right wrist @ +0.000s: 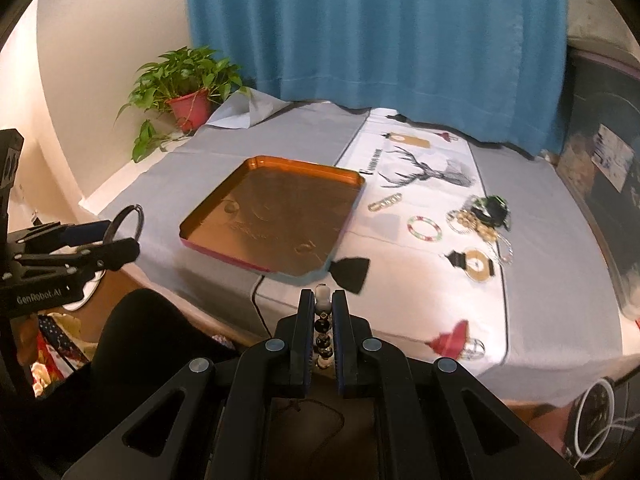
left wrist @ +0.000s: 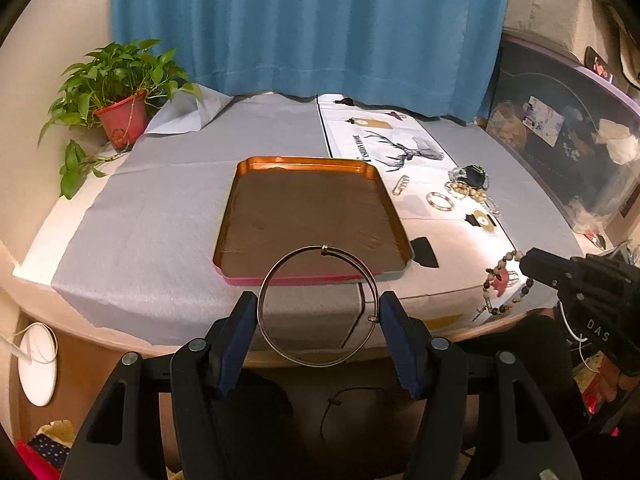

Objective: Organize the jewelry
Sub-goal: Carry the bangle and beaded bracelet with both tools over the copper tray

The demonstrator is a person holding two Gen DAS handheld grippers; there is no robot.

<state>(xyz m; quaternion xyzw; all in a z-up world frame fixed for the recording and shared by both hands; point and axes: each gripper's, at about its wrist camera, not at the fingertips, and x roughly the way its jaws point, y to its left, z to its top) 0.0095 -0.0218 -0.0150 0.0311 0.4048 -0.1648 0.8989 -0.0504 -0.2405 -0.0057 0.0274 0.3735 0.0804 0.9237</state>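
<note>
Wire bangle [left wrist: 318, 306] clamped in my left tool [left wrist: 318, 312]; beaded bracelet [right wrist: 323, 328] pinched in right tool [right wrist: 323, 300]. Lower each over the copper tray [left wrist: 384, 196], then release gently.

Right gripper [right wrist: 323, 304] clamped on beaded bracelet [right wrist: 322, 320] — orange tray [right wrist: 208, 216] ahead, near table edge

Tray [left wrist: 308, 216]: glossy copper-toned metal, smooth, reflective floor. Wire bangle [left wrist: 318, 306]: thin polished metal. Table cover [left wrist: 160, 208]: matt grey cloth, creased. Beaded bracelet [left wrist: 506, 284], 3 o'clock of tray: glossy and matt beads. Curtain [left wrist: 300, 24]: matt blue cloth
</note>
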